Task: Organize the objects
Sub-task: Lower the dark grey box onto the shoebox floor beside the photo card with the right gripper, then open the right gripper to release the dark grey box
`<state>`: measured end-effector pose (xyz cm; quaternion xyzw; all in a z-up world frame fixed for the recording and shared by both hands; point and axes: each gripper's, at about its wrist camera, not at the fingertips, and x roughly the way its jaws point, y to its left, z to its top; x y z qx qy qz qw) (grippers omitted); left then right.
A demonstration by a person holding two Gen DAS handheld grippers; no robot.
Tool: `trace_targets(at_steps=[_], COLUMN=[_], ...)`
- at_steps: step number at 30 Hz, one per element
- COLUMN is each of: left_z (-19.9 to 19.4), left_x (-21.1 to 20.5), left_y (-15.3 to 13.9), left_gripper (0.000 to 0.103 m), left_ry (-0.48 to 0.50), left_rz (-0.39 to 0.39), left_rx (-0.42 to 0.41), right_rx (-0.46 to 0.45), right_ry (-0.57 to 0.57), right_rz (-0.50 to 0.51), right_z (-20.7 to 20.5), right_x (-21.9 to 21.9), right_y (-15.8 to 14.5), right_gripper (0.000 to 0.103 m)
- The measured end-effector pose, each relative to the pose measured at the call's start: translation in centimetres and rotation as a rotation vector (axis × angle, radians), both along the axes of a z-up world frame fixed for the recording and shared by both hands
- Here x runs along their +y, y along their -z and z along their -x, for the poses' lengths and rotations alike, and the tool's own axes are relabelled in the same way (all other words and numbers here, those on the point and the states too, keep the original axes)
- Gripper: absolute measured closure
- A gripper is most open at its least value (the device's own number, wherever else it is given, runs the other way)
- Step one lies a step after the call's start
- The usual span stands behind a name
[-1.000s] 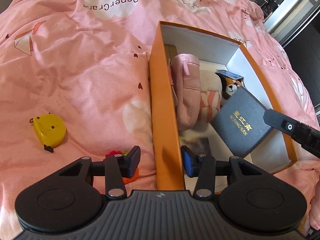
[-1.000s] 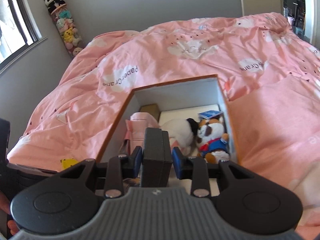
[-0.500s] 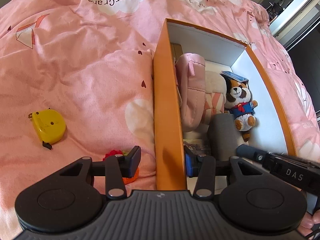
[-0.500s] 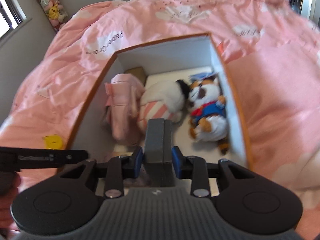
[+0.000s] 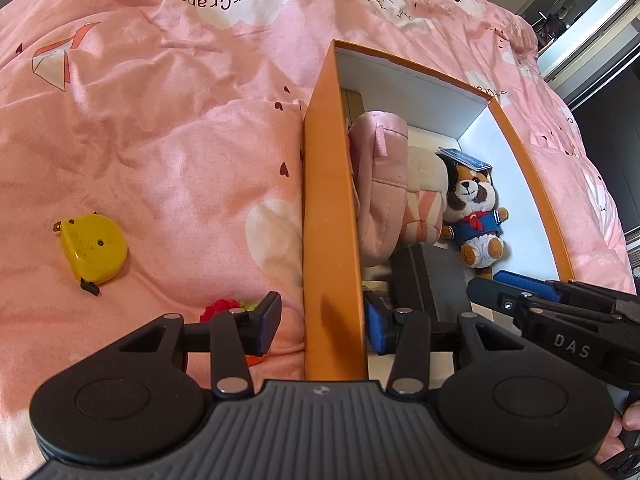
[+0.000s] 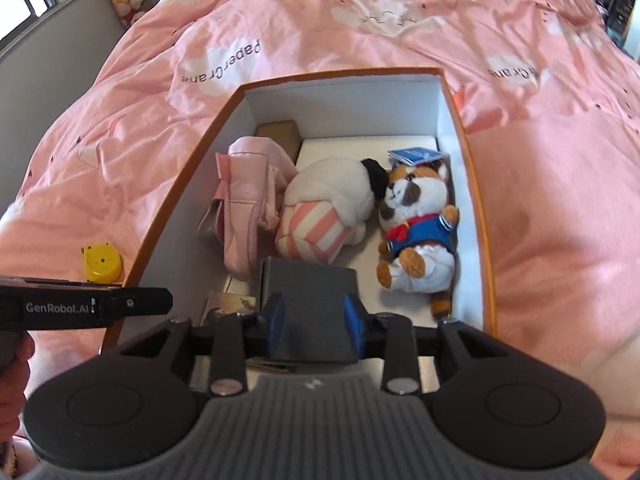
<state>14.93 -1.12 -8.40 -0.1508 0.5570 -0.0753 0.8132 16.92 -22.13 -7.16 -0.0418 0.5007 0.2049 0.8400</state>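
An orange box (image 5: pixel 328 208) with white inside walls lies on the pink duvet. My right gripper (image 6: pixel 314 322) is low in its near end with a dark grey case (image 6: pixel 308 280) between its blue pads. The jaws are opening, and the pads still touch the case's sides. The case (image 5: pixel 432 280) stands just in front of a pink pouch (image 6: pixel 244 208), a white striped plush (image 6: pixel 320 208) and a plush in a blue sailor top (image 6: pixel 420 224). My left gripper (image 5: pixel 322 324) is open and straddles the box's left wall without pressing it.
A yellow tape measure (image 5: pixel 92 248) lies on the duvet (image 5: pixel 180 140) left of the box. A small red, green and orange thing (image 5: pixel 218 310) sits under my left finger. A photo or card (image 6: pixel 230 306) lies on the box floor beside the case.
The right gripper has come down into the box with the dark case, which now stands near the floor by the pouch. The left gripper has stayed over the box wall.
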Motion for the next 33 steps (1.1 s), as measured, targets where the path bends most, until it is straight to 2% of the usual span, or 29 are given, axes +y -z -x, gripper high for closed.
trace_targets(at_steps=[1, 2, 4, 7, 9, 10, 11, 17, 25, 33], left_z=[0.0, 0.0, 0.0, -0.1, -0.1, -0.1, -0.1, -0.2, -0.1, 0.1], left_x=[0.0, 0.1, 0.1, 0.1, 0.0, 0.0, 0.0, 0.0, 0.2, 0.1], left_y=[0.0, 0.0, 0.0, 0.0, 0.1, 0.1, 0.1, 0.3, 0.4, 0.2], left_gripper=[0.051, 0.051, 0.051, 0.051, 0.051, 0.051, 0.051, 0.051, 0.051, 0.051], left_ry=[-0.002, -0.004, -0.004, -0.005, -0.005, -0.004, -0.004, -0.006, -0.011, -0.009], left_rz=[0.002, 0.004, 0.009, 0.010, 0.009, 0.008, 0.006, 0.008, 0.001, 0.009], left_rx=[0.000, 0.000, 0.000, 0.003, 0.004, 0.004, 0.004, 0.007, 0.007, -0.014], right_rx=[-0.004, -0.002, 0.002, 0.022, 0.028, 0.034, 0.047, 0.100, 0.115, 0.143], right_ry=[-0.023, -0.058, -0.109, -0.131, -0.149, -0.153, -0.159, -0.127, -0.060, -0.043], right_rz=[0.018, 0.039, 0.079, 0.126, 0.172, 0.195, 0.204, 0.191, 0.190, 0.219], right_z=[-0.1, 0.0, -0.1, -0.7, -1.3, -1.5, -1.5, -2.0, -2.5, -1.7], right_x=[0.6, 1.2, 2.3, 3.0, 3.5, 3.5, 3.5, 2.4, 2.7, 1.6], right_y=[0.1, 0.3, 0.8, 1.6, 2.1, 2.3, 2.5, 2.9, 3.2, 3.0], right_gripper=[0.063, 0.054, 0.047, 0.048, 0.053, 0.059, 0.060, 0.061, 0.061, 0.061])
